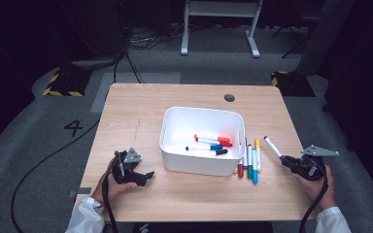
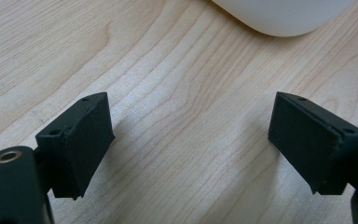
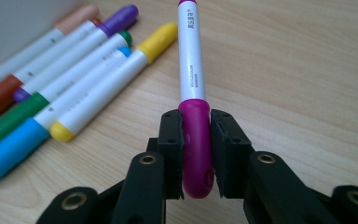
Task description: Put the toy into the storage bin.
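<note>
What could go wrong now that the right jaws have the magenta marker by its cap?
1. The right gripper clamps only the cap of the magenta marker; the long barrel sticks out and could pivot or pull free of the cap.
2. Swinging toward the white bin, the barrel might knock the markers beside the bin or catch the rim.

**Inspector A:** State of the right gripper?

**Inspector B:** Both jaws are clamped on the magenta cap of a white-barrelled marker. The marker runs away from the camera, lifted off the wooden table.

**Inspector A:** Anything else on the table?

**Inspector B:** A row of loose markers lies to the left, side by side: a yellow-capped marker nearest the held one, then a blue marker, a green marker, a purple marker and a red-brown marker. The farthest may have a peach cap; it is blurred.
</note>
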